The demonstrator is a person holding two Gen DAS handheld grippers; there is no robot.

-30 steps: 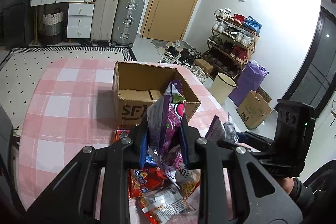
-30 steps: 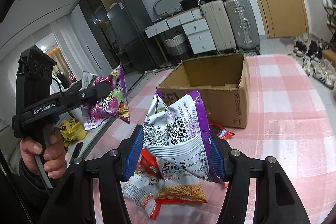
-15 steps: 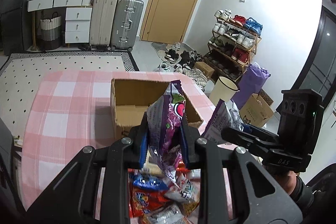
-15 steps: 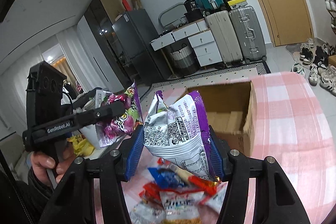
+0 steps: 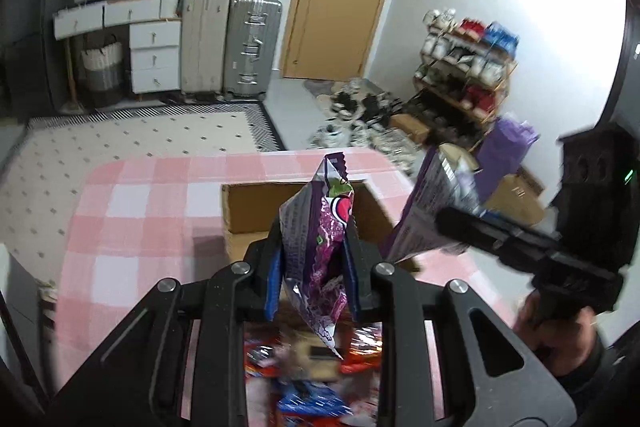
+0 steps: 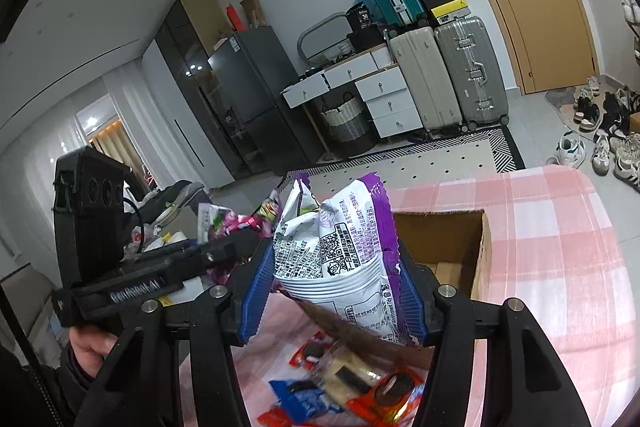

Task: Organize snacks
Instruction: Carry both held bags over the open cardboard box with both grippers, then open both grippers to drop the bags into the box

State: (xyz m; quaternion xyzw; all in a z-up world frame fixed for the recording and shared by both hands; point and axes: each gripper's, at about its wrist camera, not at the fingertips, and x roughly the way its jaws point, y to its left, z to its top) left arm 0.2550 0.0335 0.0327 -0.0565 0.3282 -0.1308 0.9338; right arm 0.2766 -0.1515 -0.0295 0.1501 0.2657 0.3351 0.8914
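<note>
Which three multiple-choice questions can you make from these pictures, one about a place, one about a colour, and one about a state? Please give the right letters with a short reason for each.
1. Where is the cardboard box?
A. on the pink checked tablecloth
B. on the floor by the door
C. on top of the suitcases

2. What is the main colour of the snack bag in the left gripper?
A. yellow
B. purple
C. green

3. What is the state of the right gripper?
A. open and empty
B. resting on the table
C. shut on a white and purple snack bag

Answers:
1 A: the box stands on the checked cloth, beyond both grippers.
2 B: the bag between the blue pads is mostly purple.
3 C: both pads press the sides of the bag, which hangs above the loose snacks.
</note>
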